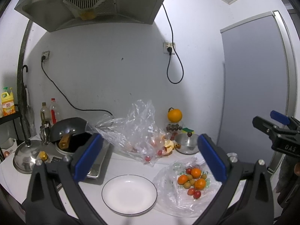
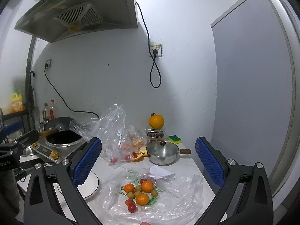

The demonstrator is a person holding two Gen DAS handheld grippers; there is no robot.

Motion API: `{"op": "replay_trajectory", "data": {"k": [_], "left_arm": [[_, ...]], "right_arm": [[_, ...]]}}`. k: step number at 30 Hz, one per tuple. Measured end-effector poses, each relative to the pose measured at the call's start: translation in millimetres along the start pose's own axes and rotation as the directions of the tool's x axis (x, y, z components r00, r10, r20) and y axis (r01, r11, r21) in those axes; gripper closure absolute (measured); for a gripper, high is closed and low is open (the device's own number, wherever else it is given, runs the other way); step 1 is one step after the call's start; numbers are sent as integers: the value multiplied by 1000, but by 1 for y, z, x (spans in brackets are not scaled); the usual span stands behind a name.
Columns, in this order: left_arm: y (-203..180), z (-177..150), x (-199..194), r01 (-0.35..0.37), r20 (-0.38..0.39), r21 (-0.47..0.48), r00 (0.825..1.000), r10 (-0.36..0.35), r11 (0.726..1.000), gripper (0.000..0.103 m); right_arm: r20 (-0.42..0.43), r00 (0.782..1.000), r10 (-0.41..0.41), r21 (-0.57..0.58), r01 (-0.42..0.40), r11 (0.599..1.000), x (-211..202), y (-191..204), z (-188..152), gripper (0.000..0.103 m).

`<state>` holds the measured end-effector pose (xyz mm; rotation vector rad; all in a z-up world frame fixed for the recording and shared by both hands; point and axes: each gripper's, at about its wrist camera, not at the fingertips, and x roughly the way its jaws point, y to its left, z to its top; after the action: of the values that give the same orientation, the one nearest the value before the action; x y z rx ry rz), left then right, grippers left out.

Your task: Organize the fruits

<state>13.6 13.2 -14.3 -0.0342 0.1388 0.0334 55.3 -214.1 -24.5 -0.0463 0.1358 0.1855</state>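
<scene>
A flat plastic bag (image 1: 180,196) lies on the white counter with small oranges (image 1: 196,172), brownish longans (image 1: 191,182) and cherry tomatoes (image 1: 196,194) on it; the bag (image 2: 168,202) and its oranges (image 2: 142,199) also show in the right wrist view. An empty white plate (image 1: 129,194) sits left of it and shows partly behind a finger in the right wrist view (image 2: 90,185). My left gripper (image 1: 150,161) is open and empty above the plate. My right gripper (image 2: 148,161) is open and empty above the fruit pile, and also shows at the left wrist view's right edge (image 1: 277,129).
A crumpled clear bag (image 1: 138,131) with tomatoes and peel lies behind. A large orange (image 2: 156,121) stands on a jar by the wall. A small steel pot (image 2: 163,152), a sponge (image 2: 174,139), an induction cooker with a wok (image 2: 60,140) and bottles (image 1: 53,111) stand around.
</scene>
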Motion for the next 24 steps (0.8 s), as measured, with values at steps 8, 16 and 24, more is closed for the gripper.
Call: {"op": "replay_trajectory", "data": {"k": [8,16,24], "left_arm": [[0,0,0,-2,-1,1,1000,2,1000,1],[-3,0,3,-5,-6,5,1000,5,1000,1],[-7,0,8,7,-20,-2,1000,-7,1000,1]], "right_arm": [[0,1000,5,2,-5,1000,1,-1,2,1],[-7,1000,10,8,-10,1000,4,-3,2,1],[-14,1000,12,11,-12,1000,6,-6,4,1]]}}
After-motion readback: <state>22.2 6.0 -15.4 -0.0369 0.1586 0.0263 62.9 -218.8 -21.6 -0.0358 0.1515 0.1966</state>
